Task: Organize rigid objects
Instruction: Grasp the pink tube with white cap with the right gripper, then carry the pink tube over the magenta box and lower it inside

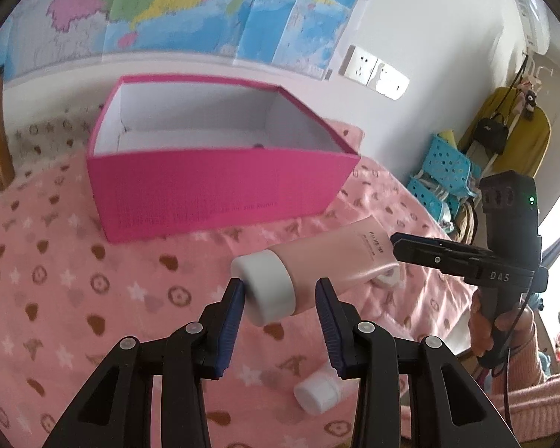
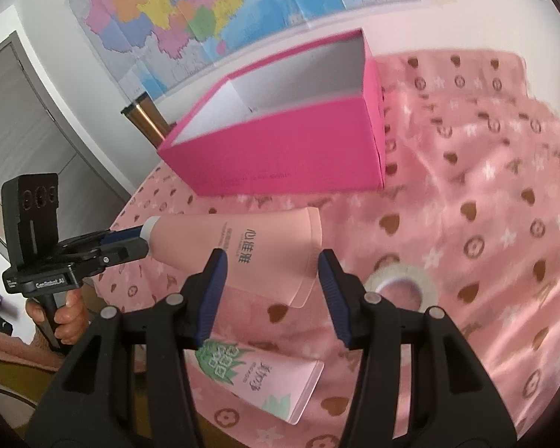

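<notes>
So far the pink box [image 1: 220,186] is sitting empty at twelve o'clock. Both grippers are carrying one pink tube [image 2: 250,246] toward it: the left gripper [image 1: 280,295] is pinching its white cap narrowly, and the right gripper [image 2: 270,261] is clamping its flat end at mid width. A second tube [image 2: 257,384] and a tape roll [image 2: 403,283] are lying on the blanket [image 2: 485,224], waiting.

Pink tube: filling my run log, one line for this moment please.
pink tube | lifted | left claw on cap | right claw on tail | pink box open
</notes>
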A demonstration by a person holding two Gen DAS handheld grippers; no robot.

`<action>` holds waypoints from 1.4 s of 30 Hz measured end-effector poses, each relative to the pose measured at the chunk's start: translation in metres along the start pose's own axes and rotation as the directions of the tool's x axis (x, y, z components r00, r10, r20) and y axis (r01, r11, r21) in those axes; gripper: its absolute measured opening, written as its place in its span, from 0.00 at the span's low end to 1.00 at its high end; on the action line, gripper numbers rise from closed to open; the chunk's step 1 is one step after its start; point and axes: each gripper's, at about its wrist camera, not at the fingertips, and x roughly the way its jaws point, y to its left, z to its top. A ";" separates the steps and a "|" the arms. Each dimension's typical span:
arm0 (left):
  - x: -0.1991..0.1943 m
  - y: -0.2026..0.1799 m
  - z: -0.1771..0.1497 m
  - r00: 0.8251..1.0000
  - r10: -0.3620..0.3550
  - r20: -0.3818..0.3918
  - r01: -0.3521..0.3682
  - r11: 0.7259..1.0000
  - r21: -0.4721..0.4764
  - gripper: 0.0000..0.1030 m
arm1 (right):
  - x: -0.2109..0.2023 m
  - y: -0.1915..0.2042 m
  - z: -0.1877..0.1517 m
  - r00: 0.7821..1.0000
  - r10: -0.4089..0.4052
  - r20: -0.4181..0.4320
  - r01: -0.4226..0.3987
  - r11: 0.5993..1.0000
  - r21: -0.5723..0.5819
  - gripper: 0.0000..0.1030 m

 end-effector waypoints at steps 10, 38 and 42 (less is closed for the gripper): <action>0.001 -0.003 0.043 0.997 0.030 0.078 -0.034 0.998 0.059 0.38 | -0.011 0.003 0.038 0.997 -0.005 0.077 0.009 0.999 -0.050 0.52; 0.057 0.020 0.111 0.995 0.081 0.062 -0.086 0.993 0.084 0.38 | 0.020 -0.027 0.121 0.991 -0.072 0.116 0.080 0.995 -0.067 0.52; 0.067 0.027 0.113 0.996 0.079 0.036 -0.082 0.994 0.071 0.38 | 0.029 -0.032 0.123 0.992 -0.080 0.097 0.086 0.994 -0.060 0.52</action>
